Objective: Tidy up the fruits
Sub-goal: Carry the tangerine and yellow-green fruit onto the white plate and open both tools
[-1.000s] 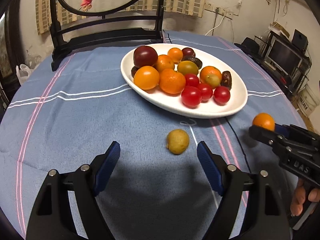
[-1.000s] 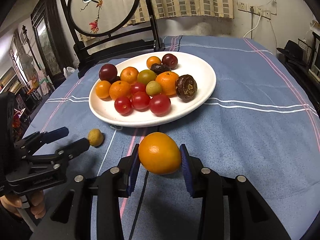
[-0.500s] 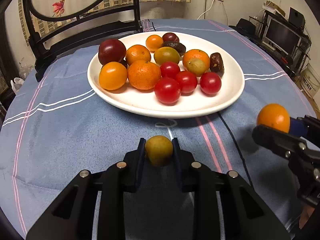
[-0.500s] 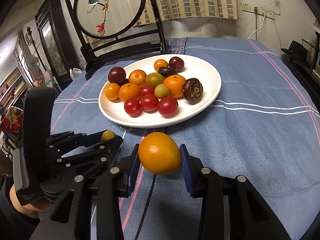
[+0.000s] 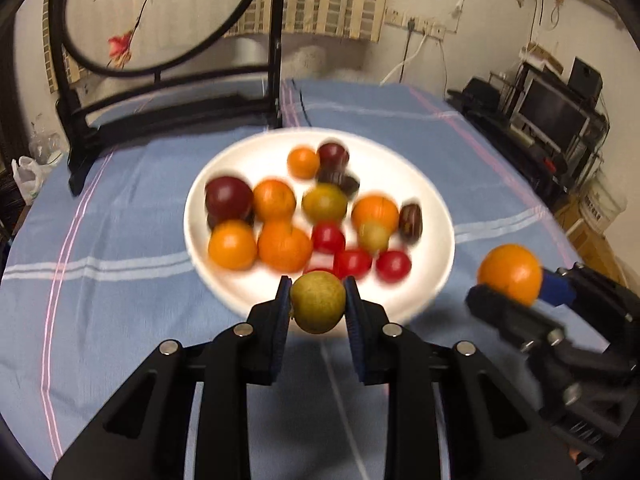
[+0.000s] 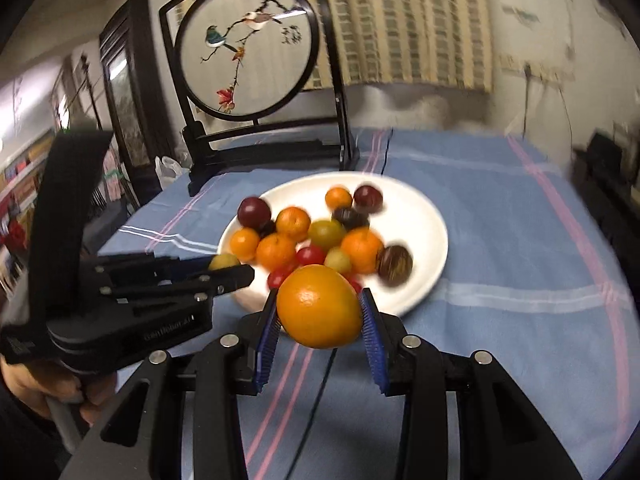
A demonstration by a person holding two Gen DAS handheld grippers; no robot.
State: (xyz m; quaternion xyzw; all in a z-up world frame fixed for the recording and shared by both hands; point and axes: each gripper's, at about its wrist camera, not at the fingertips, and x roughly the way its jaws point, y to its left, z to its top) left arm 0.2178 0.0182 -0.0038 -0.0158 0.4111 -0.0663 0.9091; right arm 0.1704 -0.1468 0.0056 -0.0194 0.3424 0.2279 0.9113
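Observation:
My left gripper [image 5: 318, 306] is shut on a small yellow-green fruit [image 5: 318, 300] and holds it off the cloth, just before the near rim of the white plate [image 5: 432, 208]. The plate carries several oranges, red tomatoes, dark plums and dates. My right gripper [image 6: 320, 312] is shut on an orange [image 6: 320, 306], raised above the cloth in front of the plate [image 6: 424, 216]. In the left wrist view that orange [image 5: 510, 274] and the right gripper [image 5: 516, 294] show at the right. In the right wrist view the left gripper [image 6: 228, 268] with its yellow-green fruit [image 6: 224, 261] shows at the left.
A blue striped cloth [image 5: 120, 240] covers the round table. A black-framed round embroidered screen [image 5: 160, 12] stands at the table's far side behind the plate. Shelves with electronics [image 5: 560, 120] stand to the right beyond the table edge. A hand [image 6: 48, 392] holds the left gripper's handle.
My left gripper moved up to the yellow-green fruit on the cloth, shut on it and lifted it toward the plate. My right gripper rose with the orange still held.

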